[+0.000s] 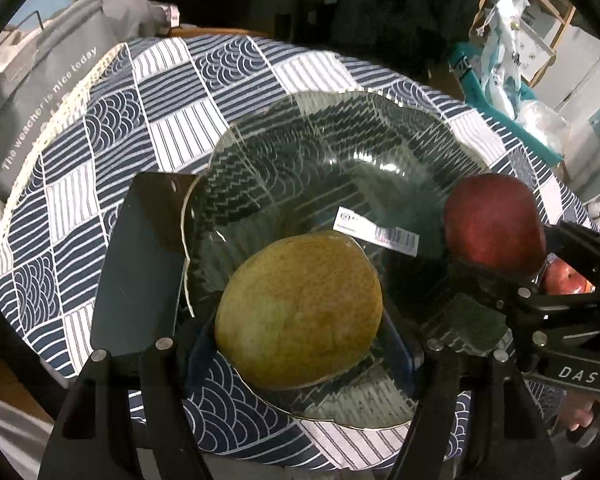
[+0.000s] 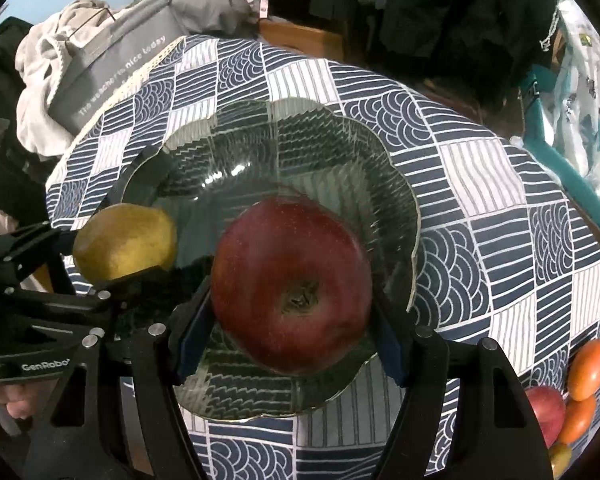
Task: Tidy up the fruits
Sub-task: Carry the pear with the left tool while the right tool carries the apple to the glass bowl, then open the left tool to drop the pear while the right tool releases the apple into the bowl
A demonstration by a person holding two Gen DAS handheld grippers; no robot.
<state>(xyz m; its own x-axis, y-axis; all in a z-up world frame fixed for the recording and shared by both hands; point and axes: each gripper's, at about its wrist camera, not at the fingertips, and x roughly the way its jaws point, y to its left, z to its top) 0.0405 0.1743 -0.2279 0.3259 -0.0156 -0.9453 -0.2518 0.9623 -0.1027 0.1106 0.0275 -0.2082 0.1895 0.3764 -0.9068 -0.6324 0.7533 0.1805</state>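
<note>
A yellow-green speckled pear (image 1: 300, 312) sits between the blue pads of my left gripper (image 1: 298, 340), which is shut on it over the near side of a ribbed glass bowl (image 1: 340, 128). My right gripper (image 2: 290, 340) is shut on a dark red apple (image 2: 292, 284), stem end towards the camera, over the same bowl (image 2: 300, 128). In the left wrist view the apple (image 1: 494, 224) hangs at the bowl's right side. The right wrist view has the pear (image 2: 126, 242) at the bowl's left rim. Whether either fruit touches the glass I cannot tell.
The bowl stands on a blue-and-white patterned tablecloth (image 2: 480, 184) and has a barcode label (image 1: 376, 232) on its bottom. A dark flat slab (image 1: 140, 260) lies at its left rim. More fruit, orange (image 2: 588, 368) and red (image 2: 544, 408), lies near right. A grey bag (image 1: 40, 92) stands beyond the far left edge.
</note>
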